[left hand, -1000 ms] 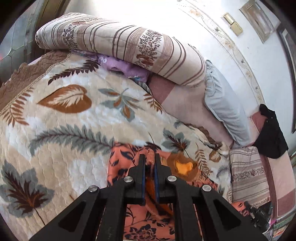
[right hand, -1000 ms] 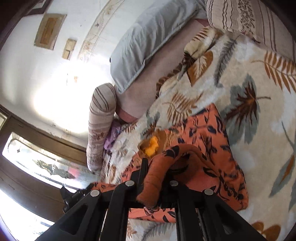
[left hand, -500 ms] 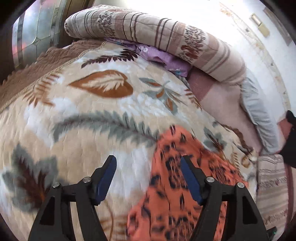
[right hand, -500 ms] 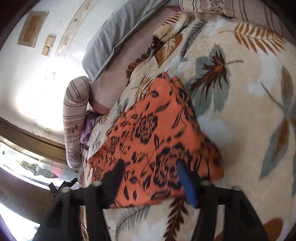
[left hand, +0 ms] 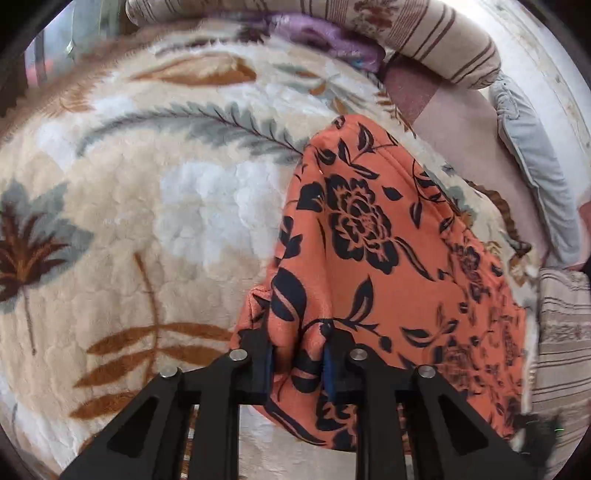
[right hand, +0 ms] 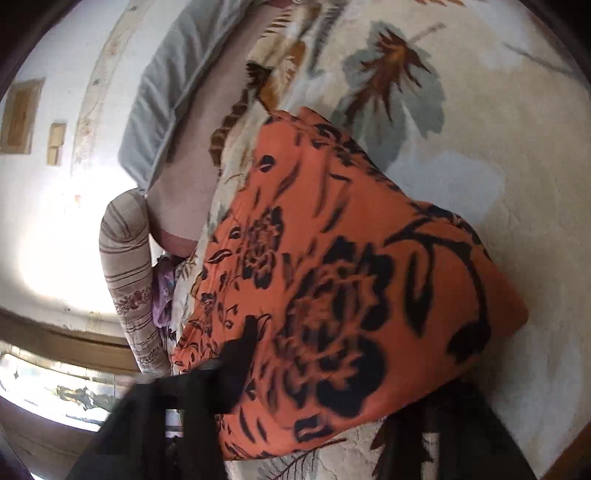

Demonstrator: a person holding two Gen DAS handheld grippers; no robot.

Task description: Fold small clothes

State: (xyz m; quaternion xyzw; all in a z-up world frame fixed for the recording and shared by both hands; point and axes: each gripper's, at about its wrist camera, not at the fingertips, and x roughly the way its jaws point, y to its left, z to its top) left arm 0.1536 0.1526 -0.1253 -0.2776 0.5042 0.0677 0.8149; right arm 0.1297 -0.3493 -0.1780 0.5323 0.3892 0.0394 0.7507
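An orange garment with black flowers (left hand: 369, 229) lies folded on the leaf-patterned blanket (left hand: 147, 206) of a bed. My left gripper (left hand: 299, 350) is down at the garment's near left edge. Its jaws are closing, and the blue pads pinch a raised ridge of the cloth. In the blurred right wrist view the same garment (right hand: 351, 277) fills the middle. My right gripper (right hand: 295, 354) is at its near edge with jaws closing. One black finger (right hand: 240, 354) shows against the cloth, which bulges up and hides the other.
A striped rolled quilt (left hand: 406, 33) and a purple cloth (left hand: 325, 40) lie at the head of the bed. A grey pillow (left hand: 535, 166) and a striped cushion (left hand: 565, 332) line the right side. The right wrist view shows a white wall (right hand: 55, 221) beyond.
One second ago both grippers held the garment lifted. Half a second ago both stood open above the flattened garment. Now both have dropped lower and closed onto cloth at its near edge.
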